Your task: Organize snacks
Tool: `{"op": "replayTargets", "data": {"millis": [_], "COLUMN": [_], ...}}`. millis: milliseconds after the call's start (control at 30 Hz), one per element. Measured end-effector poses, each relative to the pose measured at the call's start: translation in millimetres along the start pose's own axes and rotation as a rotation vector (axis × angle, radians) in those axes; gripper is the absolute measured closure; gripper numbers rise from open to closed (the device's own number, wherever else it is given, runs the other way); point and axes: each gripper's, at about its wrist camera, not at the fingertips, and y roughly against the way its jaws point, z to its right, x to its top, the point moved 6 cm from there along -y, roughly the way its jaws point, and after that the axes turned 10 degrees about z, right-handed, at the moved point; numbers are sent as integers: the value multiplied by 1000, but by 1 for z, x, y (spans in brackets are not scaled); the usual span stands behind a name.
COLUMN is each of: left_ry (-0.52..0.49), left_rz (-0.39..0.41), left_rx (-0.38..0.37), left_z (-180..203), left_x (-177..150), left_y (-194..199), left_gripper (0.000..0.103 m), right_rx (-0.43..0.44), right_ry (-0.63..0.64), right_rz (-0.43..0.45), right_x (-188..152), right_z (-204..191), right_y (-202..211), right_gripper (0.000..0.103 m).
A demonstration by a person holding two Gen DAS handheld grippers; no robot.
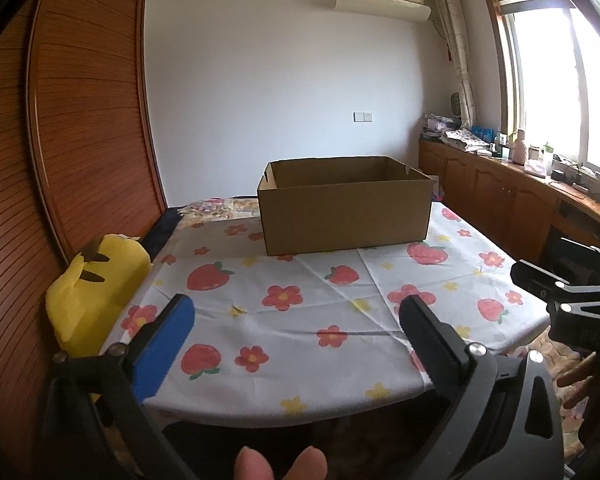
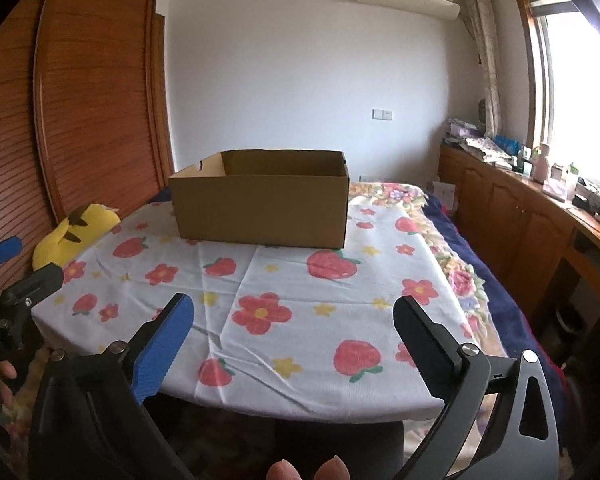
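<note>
**Item: cardboard box** (image 1: 342, 212). Open-topped, brown, flaps not standing. It sits on the table (image 1: 300, 320), on a white cloth printed with strawberries and flowers, toward the far edge. Its long side faces both cameras, so the long axis runs left to right. The inside is hidden behind the near wall.

**Item: snacks.** None visible in either view; where they lie cannot be told.

**Item: left tongs** (image 1: 296, 316). Jaws spread wide, nothing between them. They hang over the near edge of the table, pointing down toward the cloth. The box lies straight ahead and slightly right of their centre line, well apart.

**Item: right tongs** (image 2: 294, 314). Jaws spread wide, empty. Same near edge. The box lies ahead and to the left of their centre line, well apart.

**Relation governing the next move:** the box stands between the two lines of aim, about equally far from each pair; neither hand looks clearly nearer.

**Other:** yellow plush toy (image 1: 96, 292) off the left edge of the table.
</note>
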Motion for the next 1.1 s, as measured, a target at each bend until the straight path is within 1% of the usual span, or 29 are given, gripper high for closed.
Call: {"op": "replayTargets", "data": {"millis": [433, 767, 1100], "left_ry": [9, 22, 29], "left_rz": [7, -8, 6], "left_rx": [19, 27, 43], "left_z": [-4, -6, -8], "left_x": [0, -4, -5], "left_y": [4, 4, 7], "left_gripper": [0, 0, 0], "right_rx": [-12, -13, -15], "right_ry": [0, -2, -3], "right_rz": [-9, -6, -3], "right_x": [-3, -3, -3], "right_z": [0, 1, 2], "right_y": [-2, -2, -2], "right_gripper": [1, 0, 0]}}
